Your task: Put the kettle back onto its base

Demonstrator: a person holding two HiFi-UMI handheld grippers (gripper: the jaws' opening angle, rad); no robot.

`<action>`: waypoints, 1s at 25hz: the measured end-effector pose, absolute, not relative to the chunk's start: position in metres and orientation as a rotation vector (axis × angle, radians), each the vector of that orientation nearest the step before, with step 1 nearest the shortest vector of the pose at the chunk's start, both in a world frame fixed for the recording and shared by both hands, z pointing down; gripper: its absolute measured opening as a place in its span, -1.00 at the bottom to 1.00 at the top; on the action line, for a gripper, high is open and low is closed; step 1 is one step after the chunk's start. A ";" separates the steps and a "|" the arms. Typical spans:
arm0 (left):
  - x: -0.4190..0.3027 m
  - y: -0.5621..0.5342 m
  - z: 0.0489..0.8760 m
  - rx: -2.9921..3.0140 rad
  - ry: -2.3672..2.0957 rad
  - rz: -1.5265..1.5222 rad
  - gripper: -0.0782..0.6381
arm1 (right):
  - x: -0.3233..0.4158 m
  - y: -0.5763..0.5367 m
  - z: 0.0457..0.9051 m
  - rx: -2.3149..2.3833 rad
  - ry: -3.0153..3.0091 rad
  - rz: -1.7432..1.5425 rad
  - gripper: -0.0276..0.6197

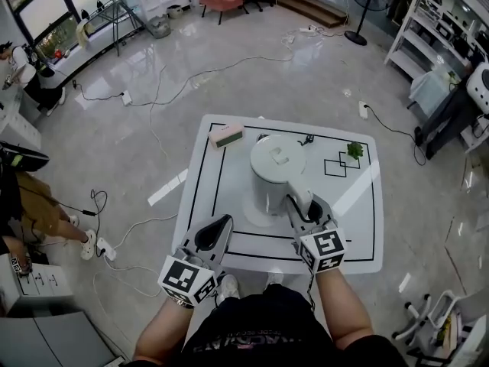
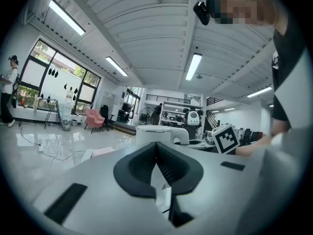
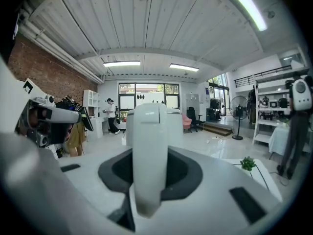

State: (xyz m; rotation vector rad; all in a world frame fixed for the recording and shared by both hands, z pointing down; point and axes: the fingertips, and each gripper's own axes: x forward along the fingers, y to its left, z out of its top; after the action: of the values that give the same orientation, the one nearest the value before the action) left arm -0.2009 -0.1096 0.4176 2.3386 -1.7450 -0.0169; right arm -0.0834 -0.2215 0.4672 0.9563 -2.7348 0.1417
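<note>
A white kettle point(image 1: 276, 170) is at the middle of the white table point(image 1: 359, 243), over a pale round base point(image 1: 252, 214) that shows at its lower left. Whether it rests on the base I cannot tell. My right gripper point(image 1: 296, 205) is shut on the kettle's handle point(image 3: 148, 151), which fills the gap between its dark pads in the right gripper view. My left gripper point(image 1: 220, 224) hovers over the table's front left, jaws shut with nothing between them point(image 2: 156, 151). The kettle point(image 2: 155, 134) also shows ahead in the left gripper view.
A pink and green block point(image 1: 226, 135) lies at the table's back left. A small green plant point(image 1: 354, 150) stands at the back right by black square outlines. Cables point(image 1: 176, 79) and a power strip point(image 1: 105, 248) lie on the glossy floor. A person point(image 1: 38, 205) is at the left.
</note>
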 end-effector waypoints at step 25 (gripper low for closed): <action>-0.227 -0.092 0.435 2.320 -1.703 0.022 -0.77 | -0.114 -0.196 0.483 0.957 -2.779 0.125 -0.58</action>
State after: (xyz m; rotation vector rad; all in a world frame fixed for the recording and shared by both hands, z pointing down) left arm -0.2266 -0.0922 0.4349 2.3201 -1.7027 0.0219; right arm -0.1136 -0.1956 0.4829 0.9567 -2.7786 0.1251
